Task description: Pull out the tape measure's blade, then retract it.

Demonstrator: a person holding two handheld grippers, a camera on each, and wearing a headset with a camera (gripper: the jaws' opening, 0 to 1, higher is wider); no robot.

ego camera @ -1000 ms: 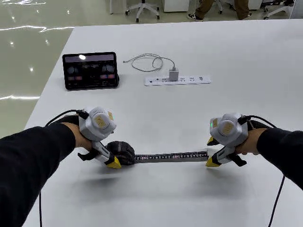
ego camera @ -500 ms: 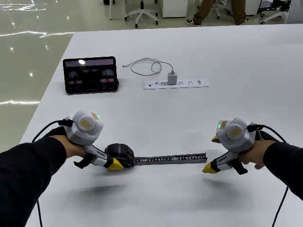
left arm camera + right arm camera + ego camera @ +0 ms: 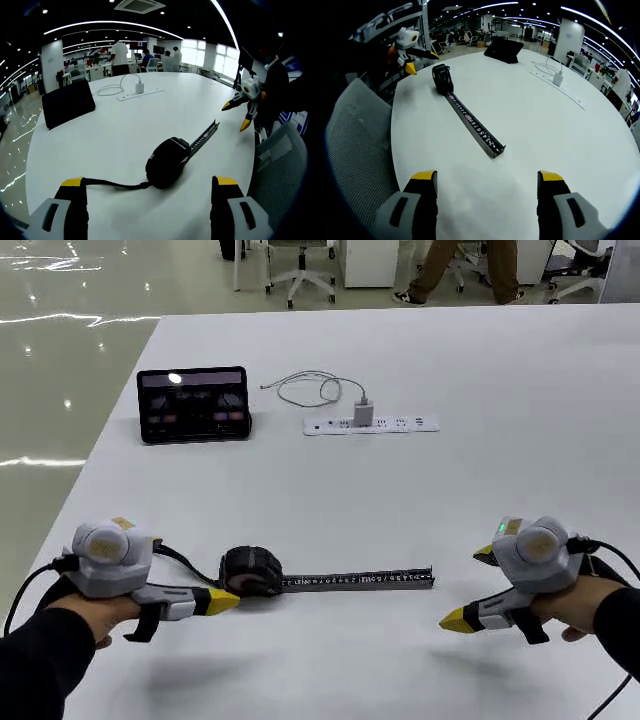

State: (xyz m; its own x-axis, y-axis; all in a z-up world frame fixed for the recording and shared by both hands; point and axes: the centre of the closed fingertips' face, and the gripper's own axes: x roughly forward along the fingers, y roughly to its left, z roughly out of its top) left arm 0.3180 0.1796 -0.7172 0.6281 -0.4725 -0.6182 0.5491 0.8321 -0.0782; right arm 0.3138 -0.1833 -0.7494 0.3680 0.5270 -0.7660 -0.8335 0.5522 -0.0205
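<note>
The black tape measure (image 3: 250, 570) lies on the white table (image 3: 330, 490), its blade (image 3: 360, 580) pulled out to the right and lying flat. My left gripper (image 3: 222, 600) is open just left of the case and apart from it. In the left gripper view the case (image 3: 167, 161) sits ahead between the open jaws (image 3: 149, 182), and its black strap trails toward the left jaw. My right gripper (image 3: 458, 621) is open, to the right of and nearer than the blade's tip. The blade (image 3: 472, 121) and case (image 3: 441, 77) lie ahead of the right gripper (image 3: 487, 176).
A dark tablet (image 3: 193, 404) stands at the back left. A white power strip (image 3: 371, 424) with a charger and coiled cable lies behind the tape. The table's left edge runs near my left arm. Chairs and people are beyond the far edge.
Both grippers have let go and backed off outward: the left away from the case, the right away from the blade's tip. The blade stays extended on the table.
</note>
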